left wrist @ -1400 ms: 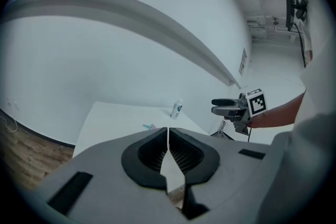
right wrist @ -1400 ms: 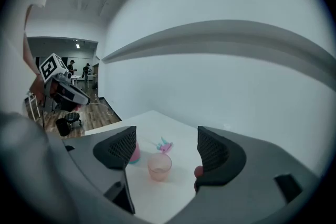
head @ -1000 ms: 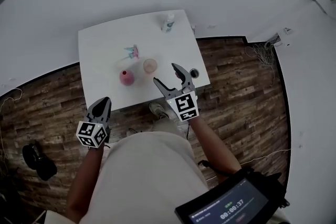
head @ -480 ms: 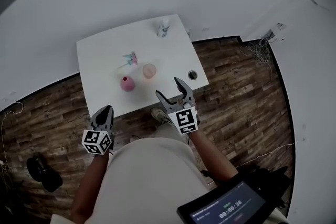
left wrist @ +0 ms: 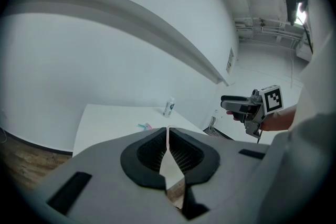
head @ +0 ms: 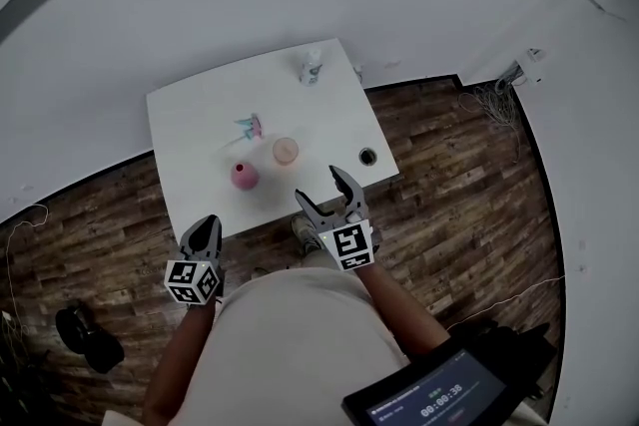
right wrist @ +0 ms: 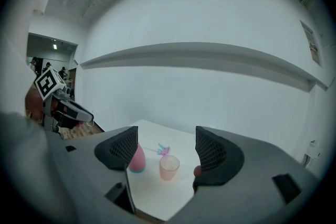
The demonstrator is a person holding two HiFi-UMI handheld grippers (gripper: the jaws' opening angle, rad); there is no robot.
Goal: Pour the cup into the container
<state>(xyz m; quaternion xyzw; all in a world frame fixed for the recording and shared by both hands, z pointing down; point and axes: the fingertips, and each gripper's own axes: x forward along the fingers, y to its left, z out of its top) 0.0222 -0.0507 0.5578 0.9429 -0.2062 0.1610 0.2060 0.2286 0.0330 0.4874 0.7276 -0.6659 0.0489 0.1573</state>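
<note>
Your left tongs (head: pixel 204 228) are pressed together with nothing in them, held low just off the near edge of the white counter (head: pixel 190 115). Your right tongs (head: pixel 319 186) are spread wide and empty, over the counter's near edge. The pale pink cup (head: pixel 286 151) stands upright on the counter, apart from both tongs. In the right gripper view it shows beyond the spread jaws. The pink container (head: pixel 244 176) stands just beside it, toward your left. A small white bottle (head: pixel 312 68) stands near the far edge.
</note>
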